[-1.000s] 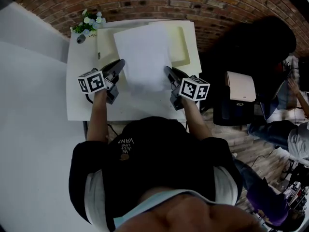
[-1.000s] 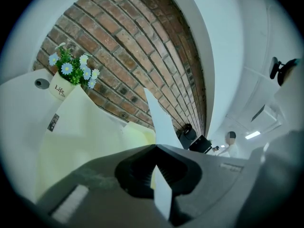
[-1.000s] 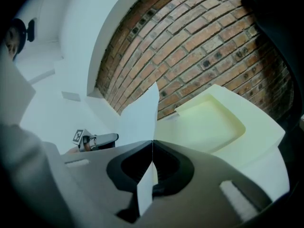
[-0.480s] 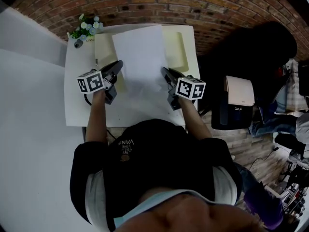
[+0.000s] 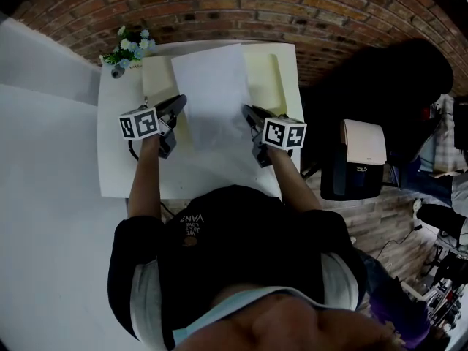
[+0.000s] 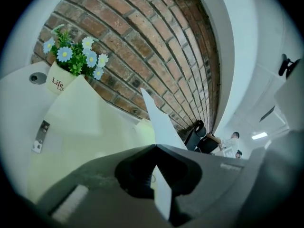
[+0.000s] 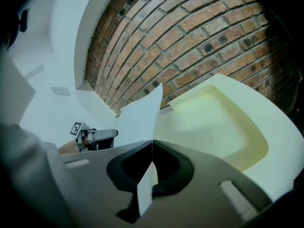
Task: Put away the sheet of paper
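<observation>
A white sheet of paper hangs between my two grippers above an open pale-yellow folder on the white table. My left gripper is shut on the sheet's left edge, and my right gripper is shut on its right edge. In the left gripper view the sheet runs edge-on out of the closed jaws of the left gripper. In the right gripper view the sheet rises from the closed jaws of the right gripper, with the folder's tray-like half to the right.
A small pot of blue and white flowers stands at the table's far left corner, by the brick wall. A metal clip sits on the folder's left half. A black chair and a bag stand right of the table.
Both grippers have carried the sheet a little further from me and lower, towards the open folder. Both stay closed on the paper's edges.
</observation>
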Demonstrator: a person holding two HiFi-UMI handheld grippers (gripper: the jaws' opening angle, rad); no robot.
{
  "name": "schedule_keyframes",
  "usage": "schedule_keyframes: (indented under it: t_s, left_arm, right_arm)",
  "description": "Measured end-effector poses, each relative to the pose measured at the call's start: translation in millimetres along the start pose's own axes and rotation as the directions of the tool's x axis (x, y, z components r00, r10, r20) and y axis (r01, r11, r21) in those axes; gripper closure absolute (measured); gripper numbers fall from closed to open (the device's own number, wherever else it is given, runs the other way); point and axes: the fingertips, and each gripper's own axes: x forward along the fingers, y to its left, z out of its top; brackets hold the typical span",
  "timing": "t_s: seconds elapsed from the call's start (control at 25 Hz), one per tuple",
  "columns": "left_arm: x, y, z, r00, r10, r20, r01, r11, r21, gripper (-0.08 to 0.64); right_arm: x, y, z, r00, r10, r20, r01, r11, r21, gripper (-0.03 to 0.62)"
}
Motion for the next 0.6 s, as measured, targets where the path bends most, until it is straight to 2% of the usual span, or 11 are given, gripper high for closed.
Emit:
schedule_keyframes:
  t_s: [0.6]
  left_arm:
    - [24.8, 29.2, -6.4, 0.997, 0.022, -0.075, -0.025, 0.999, -0.039, 0.561]
  right_arm:
    - [19.5, -14.0, 1.6, 0.995, -0.062, -0.081, 0.061, 0.998, -0.01, 0.591]
